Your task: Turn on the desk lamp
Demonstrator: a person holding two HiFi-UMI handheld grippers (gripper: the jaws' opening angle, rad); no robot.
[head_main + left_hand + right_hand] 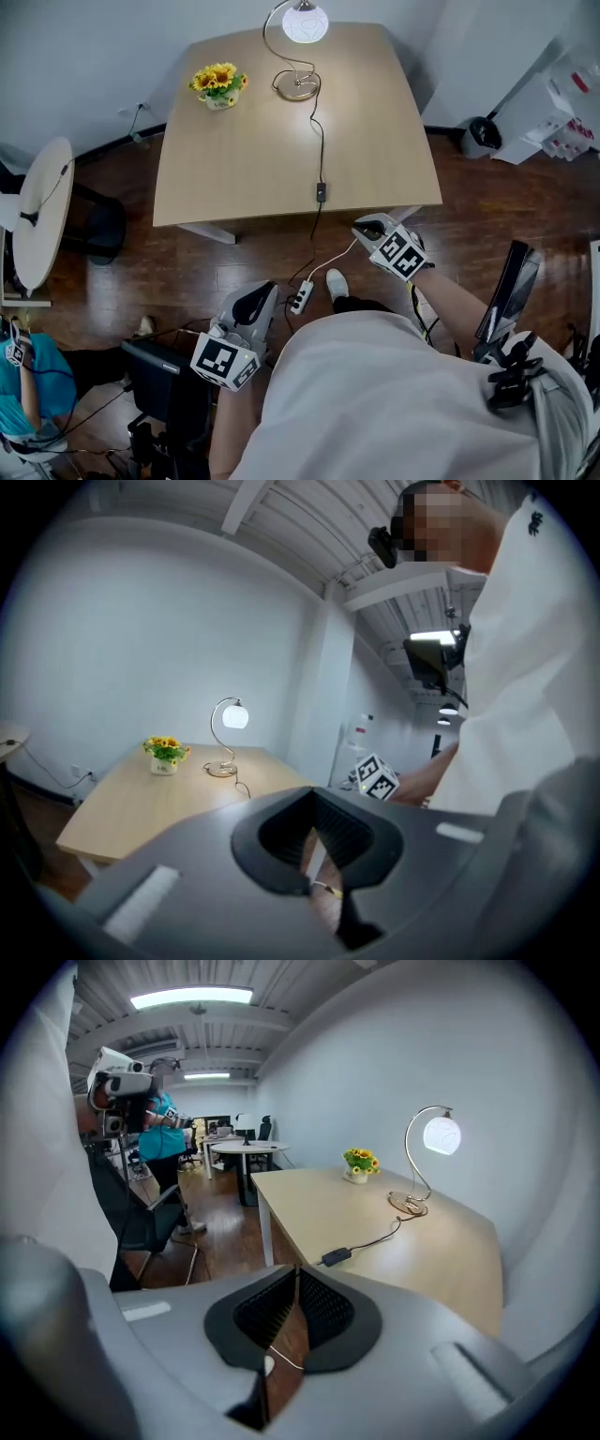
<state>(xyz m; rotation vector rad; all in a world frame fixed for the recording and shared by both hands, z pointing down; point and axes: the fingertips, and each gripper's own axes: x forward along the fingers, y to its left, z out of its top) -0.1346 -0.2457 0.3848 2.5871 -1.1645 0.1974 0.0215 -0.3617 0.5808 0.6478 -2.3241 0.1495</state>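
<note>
The desk lamp [305,23] stands at the far edge of the wooden table [244,159], and its white globe glows. From its round base [297,86] a black cord runs to an inline switch [321,192] near the front edge. My right gripper [367,228] hangs shut and empty just off that edge, a short way from the switch [336,1256]. My left gripper [261,294] is shut and empty too, lower and further back over the floor. The lit lamp [234,717] also shows in the left gripper view, and the lamp [441,1135] in the right gripper view.
A small pot of sunflowers [218,84] sits left of the lamp. On the wooden floor below the table lies a white power strip [300,298]. At the left are a round white table [42,211] and a person in teal [23,384]. A black chair [164,380] stands close by.
</note>
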